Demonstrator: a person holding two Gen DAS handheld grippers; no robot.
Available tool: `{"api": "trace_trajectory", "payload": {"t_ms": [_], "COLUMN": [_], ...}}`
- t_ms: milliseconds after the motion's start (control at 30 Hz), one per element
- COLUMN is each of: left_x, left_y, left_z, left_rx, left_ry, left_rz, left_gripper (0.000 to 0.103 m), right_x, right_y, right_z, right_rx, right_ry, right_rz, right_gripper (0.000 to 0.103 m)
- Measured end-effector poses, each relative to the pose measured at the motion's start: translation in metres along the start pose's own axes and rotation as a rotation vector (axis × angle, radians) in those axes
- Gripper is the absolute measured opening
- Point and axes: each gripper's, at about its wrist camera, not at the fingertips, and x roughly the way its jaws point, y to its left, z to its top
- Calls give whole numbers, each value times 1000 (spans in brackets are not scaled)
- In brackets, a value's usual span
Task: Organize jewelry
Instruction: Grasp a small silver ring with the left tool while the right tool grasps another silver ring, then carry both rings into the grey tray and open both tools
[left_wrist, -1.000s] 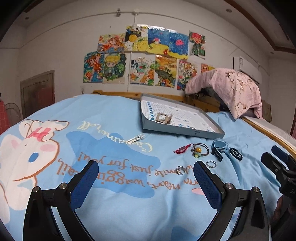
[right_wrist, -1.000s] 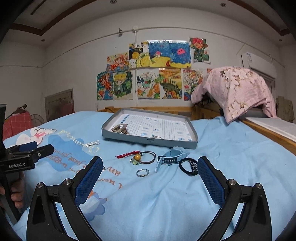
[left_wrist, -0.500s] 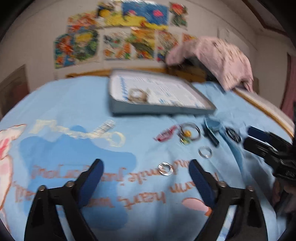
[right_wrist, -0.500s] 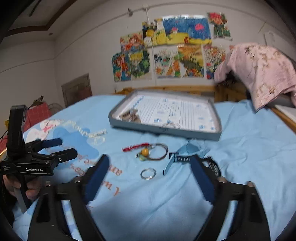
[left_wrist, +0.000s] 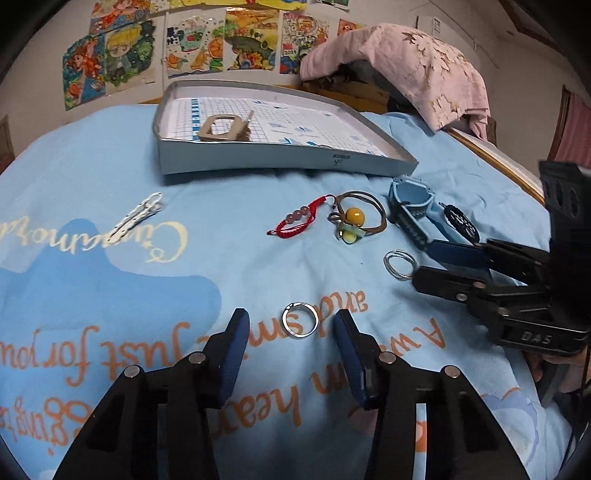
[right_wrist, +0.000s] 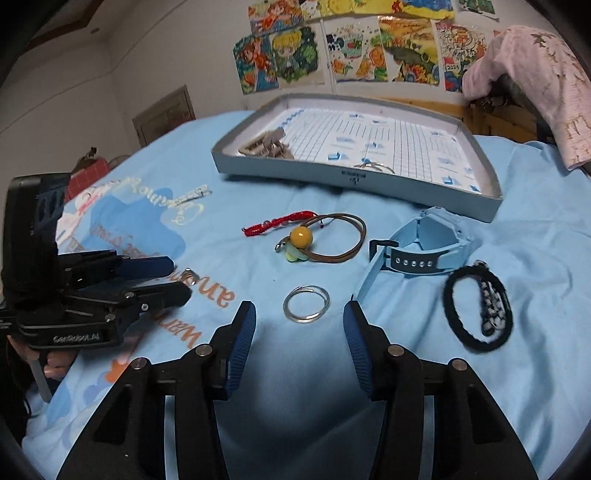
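Observation:
Jewelry lies on a blue bedsheet before a grey tray (left_wrist: 280, 162) (right_wrist: 354, 177). My left gripper (left_wrist: 291, 323) is open, low over the sheet, with a silver ring (left_wrist: 300, 320) between its fingers. My right gripper (right_wrist: 300, 314) is open with a double wire ring (right_wrist: 306, 303) (left_wrist: 399, 263) just ahead of its tips. Farther off lie a red cord bracelet (left_wrist: 297, 219) (right_wrist: 280, 222), a brown cord with a yellow bead (left_wrist: 355, 217) (right_wrist: 321, 240), a light-blue watch (left_wrist: 412, 206) (right_wrist: 424, 247) and a black bracelet (right_wrist: 478, 310). A beige buckle piece (left_wrist: 221, 127) lies in the tray.
A silver clip (left_wrist: 138, 216) (right_wrist: 192, 195) lies at the left on the sheet. A pink cloth (left_wrist: 406, 62) drapes over furniture behind the tray. Each gripper shows in the other's view, the right one (left_wrist: 517, 288) and the left one (right_wrist: 92, 295).
Both grippers have dropped down and forward toward the sheet and narrowed their opening. The left now brackets the silver ring; the right has come up to the double wire ring.

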Motion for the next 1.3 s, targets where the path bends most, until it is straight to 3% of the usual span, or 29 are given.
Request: {"api": "trace_trajectory", "payload": {"t_ms": [200,400,467,500,700,1100,1300], "left_x": [7,13,16,16,16,0,-12], "left_y": [-3,-5,-6,-6,-4,-3,2], "left_z": [-2,-6,-6,-6,-7,-4,20], "left_rx": [13,23,28,27,20,11,-4], "left_ry": [15,33,37,36,20,-41,-82], "left_rz": [-9,-25,-22,-25,-35,-59,-64], "left_gripper": [33,23,21,21,21,20,20], "right_x": [23,28,31,32,35,6,-13], "right_y": [6,7,9,9,14,18,12], "right_z": [12,2,1,1,1,-7,12], "right_rx": [-47,-48,-54,-55,-76,-100,-96], "right_ry": [59,73,80,84,83,-51,-112], "right_rz": [-42,-36,-40,-44,-69,-42,-25], "right_gripper": [39,39,35,27,27,27,27]}}
